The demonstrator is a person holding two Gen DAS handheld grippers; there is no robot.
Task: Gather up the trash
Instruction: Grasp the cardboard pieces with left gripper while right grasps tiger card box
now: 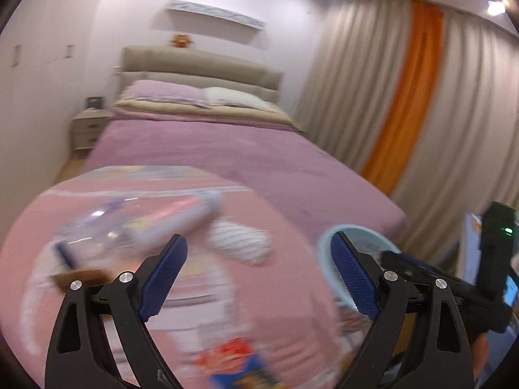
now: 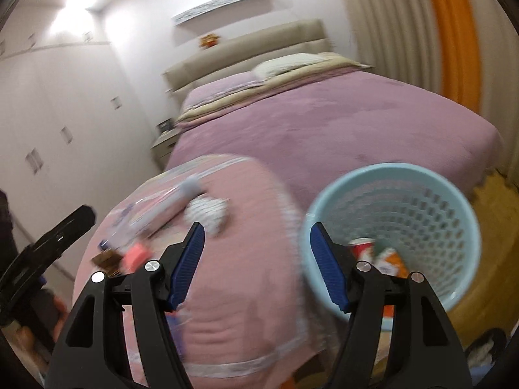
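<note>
A pink-covered surface (image 1: 275,291) holds blurred trash: a clear plastic bottle (image 1: 136,223), a crumpled white wad (image 1: 240,243), a brown scrap (image 1: 81,277) and a red and blue wrapper (image 1: 236,363). My left gripper (image 1: 259,274) is open and empty above it. A light blue mesh bin (image 2: 421,220) stands to the right, with red and orange packaging (image 2: 379,253) inside. My right gripper (image 2: 257,264) is open and empty between the surface and the bin. The bottle (image 2: 162,207), the wad (image 2: 207,210) and a pink item (image 2: 136,256) show in the right wrist view.
A bed with a purple cover (image 1: 227,149) lies beyond, with pillows and a beige headboard (image 1: 201,64). Beige and orange curtains (image 1: 415,97) hang on the right. A nightstand (image 1: 87,126) and white wardrobes (image 2: 48,123) stand on the left. Wooden floor (image 2: 493,214) lies beside the bin.
</note>
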